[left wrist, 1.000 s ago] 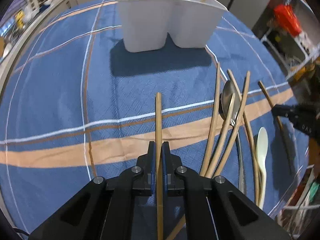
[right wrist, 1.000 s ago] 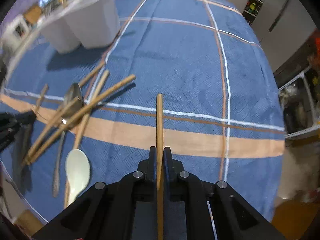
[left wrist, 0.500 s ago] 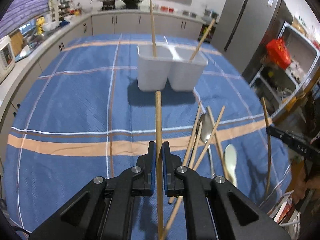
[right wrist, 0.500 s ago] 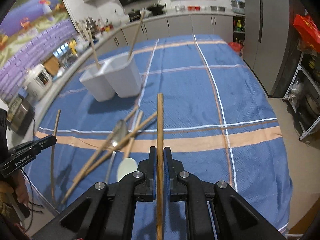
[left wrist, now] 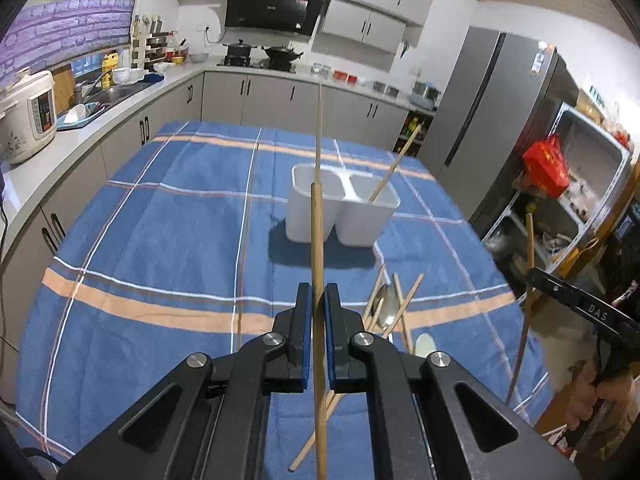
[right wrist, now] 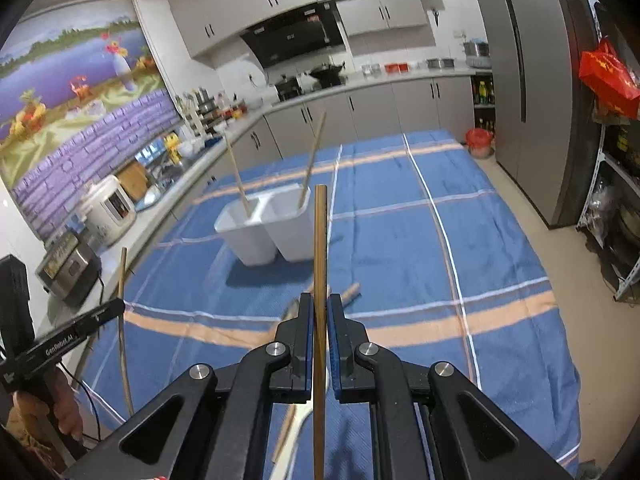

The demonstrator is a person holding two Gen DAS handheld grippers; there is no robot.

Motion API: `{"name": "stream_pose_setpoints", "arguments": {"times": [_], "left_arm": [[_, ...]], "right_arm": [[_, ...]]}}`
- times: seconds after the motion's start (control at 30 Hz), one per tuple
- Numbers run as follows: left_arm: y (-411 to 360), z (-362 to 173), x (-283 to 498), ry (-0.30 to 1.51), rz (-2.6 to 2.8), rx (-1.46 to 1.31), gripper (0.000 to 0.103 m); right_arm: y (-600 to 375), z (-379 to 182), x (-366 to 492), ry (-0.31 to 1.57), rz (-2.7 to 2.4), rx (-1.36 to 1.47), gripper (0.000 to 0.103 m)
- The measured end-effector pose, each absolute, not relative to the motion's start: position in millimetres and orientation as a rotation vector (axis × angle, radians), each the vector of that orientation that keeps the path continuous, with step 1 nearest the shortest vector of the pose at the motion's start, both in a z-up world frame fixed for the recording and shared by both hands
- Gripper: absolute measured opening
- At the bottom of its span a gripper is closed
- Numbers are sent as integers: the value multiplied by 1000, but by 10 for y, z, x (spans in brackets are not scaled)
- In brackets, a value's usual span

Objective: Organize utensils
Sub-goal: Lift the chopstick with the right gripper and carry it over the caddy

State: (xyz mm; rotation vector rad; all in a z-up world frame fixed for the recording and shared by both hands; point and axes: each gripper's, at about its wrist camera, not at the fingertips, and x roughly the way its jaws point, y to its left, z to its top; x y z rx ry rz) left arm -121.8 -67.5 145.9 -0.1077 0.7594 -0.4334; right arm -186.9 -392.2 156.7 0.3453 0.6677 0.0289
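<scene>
2 grippers (left wrist: pixel 316 312) (right wrist: pixel 320 320) clamping chopsticks (left wrist: pixel 316 240) (right wrist: pixel 320 248), spoons (left wrist: pixel 386 312) half-hidden

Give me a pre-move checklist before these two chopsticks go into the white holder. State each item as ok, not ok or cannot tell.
1. Left gripper clamped on its chopstick: ok, the stick sits between closed jaws.
2. Right gripper clamped on its chopstick: ok, same hold.
3. White holder upright on the blue tablecloth: ok.
4. Room in the holder: ok, each of the two compartments shows only one stick, left stick and right stick.
5. Path to the holder: ok, bare cloth lies in front; the loose utensil pile lies to the right of the left gripper.
6. Grip firm enough not to slip: cannot tell.
</scene>
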Motion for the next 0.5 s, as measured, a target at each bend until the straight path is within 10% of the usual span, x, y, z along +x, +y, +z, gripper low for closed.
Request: {"name": "stream_pose_setpoints", "arguments": {"times": [0.5], "left_arm": [[-782, 2391, -378, 509, -433, -173, 5]], "right_arm": [[-3760, 2339, -1018, 450, 47, 395, 7]]}}
